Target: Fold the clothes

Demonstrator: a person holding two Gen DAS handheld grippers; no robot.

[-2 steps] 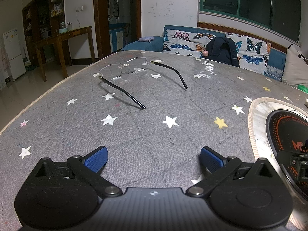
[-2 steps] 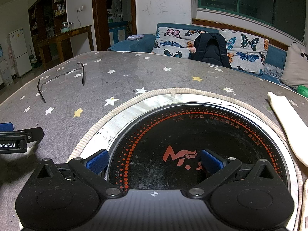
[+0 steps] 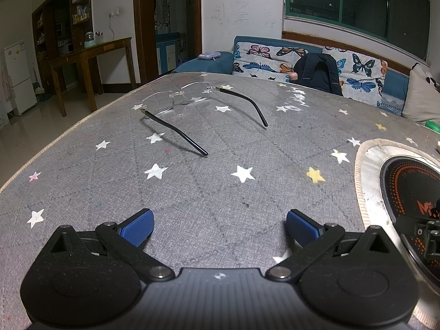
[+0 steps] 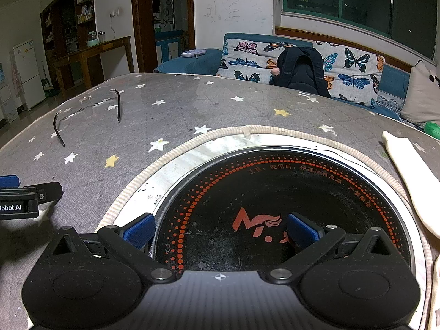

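Both tongs empty on your end?

Operator: Yes. I have the left gripper (image 3: 220, 225) spread wide with nothing between its blue pads, tipped down over the grey quilted table cover with white stars (image 3: 220, 187). The right gripper (image 4: 220, 228) is just as wide and also empty. It hangs over the round black glass cooktop with the ring of red dots (image 4: 275, 200).

Spotter: And the garment?

Operator: The only fabric I can see is a pale cream piece of cloth (image 4: 409, 181) in the right wrist view. It lies on the table off to the right of my right tongs, just past the cooktop's rim. Its long axis slants from far-left to near-right and runs out of frame, so I can't see its full extent or what kind of garment it is.

Spotter: Which hand goes?

Operator: The right, I'd say. It is clearly nearer, because the left sits on the far side of the cooktop from the cloth. The rimless spectacles with thin black arms (image 3: 189, 101) lie ahead of the left, well apart from the cloth.
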